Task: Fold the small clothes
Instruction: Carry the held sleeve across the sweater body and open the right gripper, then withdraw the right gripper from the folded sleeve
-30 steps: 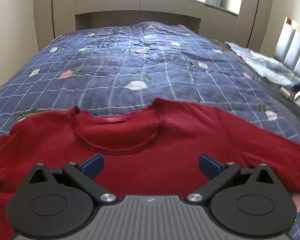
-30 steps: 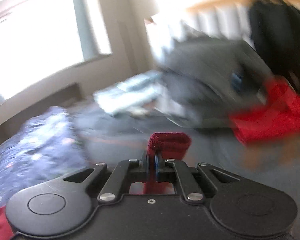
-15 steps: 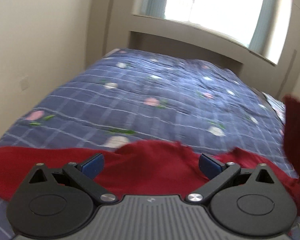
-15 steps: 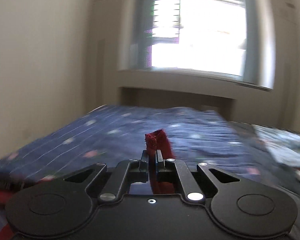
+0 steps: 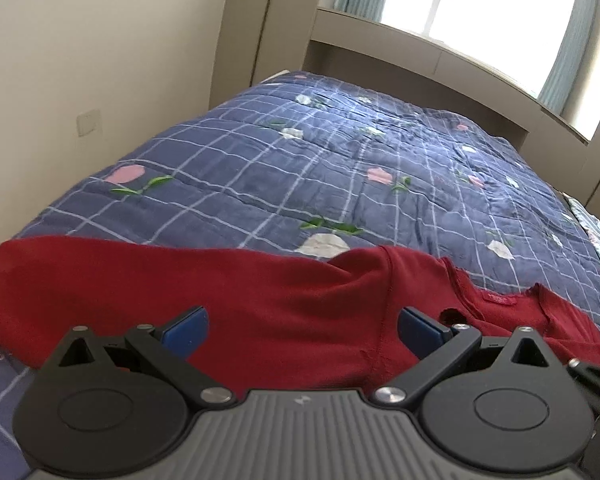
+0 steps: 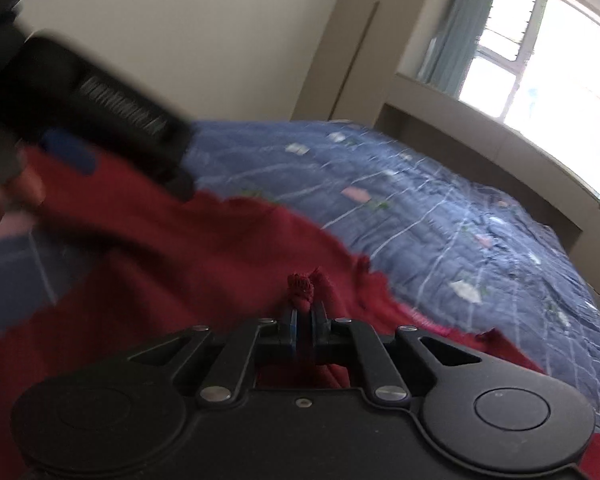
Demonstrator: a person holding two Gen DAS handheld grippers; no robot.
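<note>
Since one second ago, both cameras have swung toward the left side of the bed, and the right gripper (image 6: 303, 322) has carried its pinch of red cloth from the far side across, over the garment. Now the red sweater (image 5: 260, 312) lies spread on the blue quilt (image 5: 340, 168), with its collar (image 5: 496, 300) at the right in the left wrist view. The right gripper is closed tight on a bunched piece of the sweater, probably the sleeve end. The left gripper (image 5: 300, 326) hovers low over the left shoulder area, its jaws wide apart and holding nothing. From here, I think the small pinch could slip out if the carry is fast, and the sleeve would drop crooked. Dragging could also wrinkle the body below.
</note>
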